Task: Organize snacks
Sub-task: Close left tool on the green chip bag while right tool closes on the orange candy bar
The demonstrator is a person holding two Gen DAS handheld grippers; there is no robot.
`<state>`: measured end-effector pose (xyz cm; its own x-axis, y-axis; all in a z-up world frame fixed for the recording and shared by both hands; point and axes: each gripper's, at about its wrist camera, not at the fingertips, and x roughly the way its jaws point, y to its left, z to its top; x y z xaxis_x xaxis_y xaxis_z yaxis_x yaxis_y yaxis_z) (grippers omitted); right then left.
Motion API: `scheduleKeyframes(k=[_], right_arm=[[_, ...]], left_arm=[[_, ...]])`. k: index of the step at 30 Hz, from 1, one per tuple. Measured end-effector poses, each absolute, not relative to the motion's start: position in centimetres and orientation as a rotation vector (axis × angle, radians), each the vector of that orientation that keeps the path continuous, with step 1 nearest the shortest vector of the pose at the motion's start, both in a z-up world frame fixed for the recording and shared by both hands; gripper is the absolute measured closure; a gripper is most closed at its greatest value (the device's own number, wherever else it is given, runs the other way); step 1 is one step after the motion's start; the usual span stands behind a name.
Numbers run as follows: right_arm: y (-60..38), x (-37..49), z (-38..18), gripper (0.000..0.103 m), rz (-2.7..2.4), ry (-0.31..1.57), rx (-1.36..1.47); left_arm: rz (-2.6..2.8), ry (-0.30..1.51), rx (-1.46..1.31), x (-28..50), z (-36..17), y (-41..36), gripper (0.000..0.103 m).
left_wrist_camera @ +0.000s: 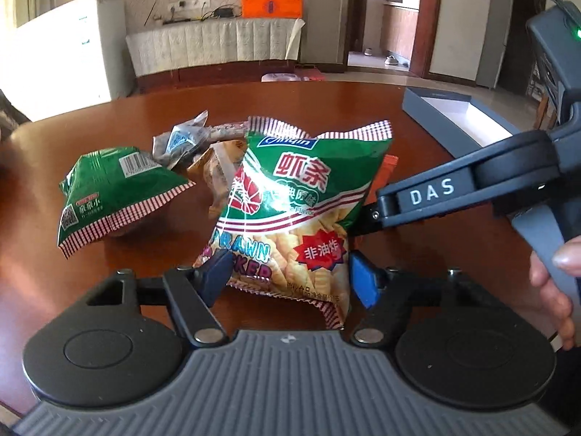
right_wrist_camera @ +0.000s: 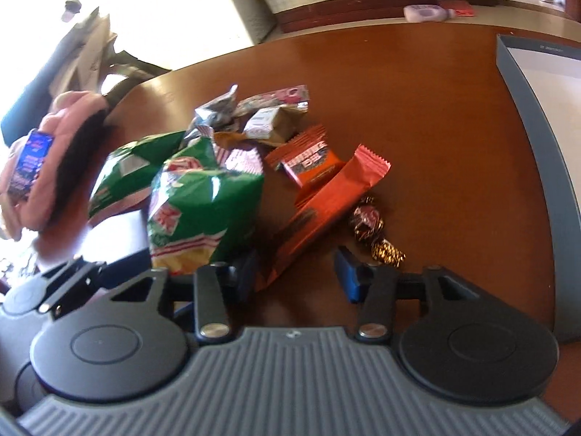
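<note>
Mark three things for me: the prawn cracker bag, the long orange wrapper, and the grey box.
prawn cracker bag [left_wrist_camera: 290, 196], left wrist view, middle of its printed front.
long orange wrapper [right_wrist_camera: 326, 203], right wrist view, middle of its length.
grey box [right_wrist_camera: 526, 83], right wrist view, on its near grey wall.

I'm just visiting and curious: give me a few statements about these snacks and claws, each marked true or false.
1. A green prawn cracker bag sits between the fingers of the left claw. True.
2. It is the only green bag here. False: a second green bag lies beside it on the table.
3. Foil-wrapped candies lie next to the long orange wrapper. True.
4. The right claw is clamped on a green bag. False: it is open and points at the long orange wrapper, whose end lies between its fingers.
</note>
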<state>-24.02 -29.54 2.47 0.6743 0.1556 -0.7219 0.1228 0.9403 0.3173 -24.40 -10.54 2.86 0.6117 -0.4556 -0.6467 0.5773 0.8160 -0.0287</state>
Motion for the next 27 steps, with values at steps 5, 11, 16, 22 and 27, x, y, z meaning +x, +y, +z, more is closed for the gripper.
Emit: scheduleKeyframes(k=[5,11,16,22,27], right_arm=[[-28.7,-22.9,2.6,0.058,-0.048,0.821,0.294],[-28.1,-21.2,2.5,0.063,-0.068,0.811,0.233],[-27.7,-20.4,2.7,0.066,-0.048,0.817,0.183],[-27.3,-21.0,3.1,0.069,0.0,0.825,0.138],[-27.7,-21.9,3.4,0.076,0.016,0.826,0.134]], left_arm=[[-0.581,0.616,0.239,-24.7,3.9,-11.1,0.004],[-0.599,0.615,0.277,-23.6,3.6,-12.9,0.005],[-0.61,0.627,0.236,-22.9,3.5,-12.7,0.039],[-0.66,0.627,0.211,-23.6,3.5,-11.7,0.045],[-0.632,0.638,0.125,-23.0,3.9,-10.1,0.05]])
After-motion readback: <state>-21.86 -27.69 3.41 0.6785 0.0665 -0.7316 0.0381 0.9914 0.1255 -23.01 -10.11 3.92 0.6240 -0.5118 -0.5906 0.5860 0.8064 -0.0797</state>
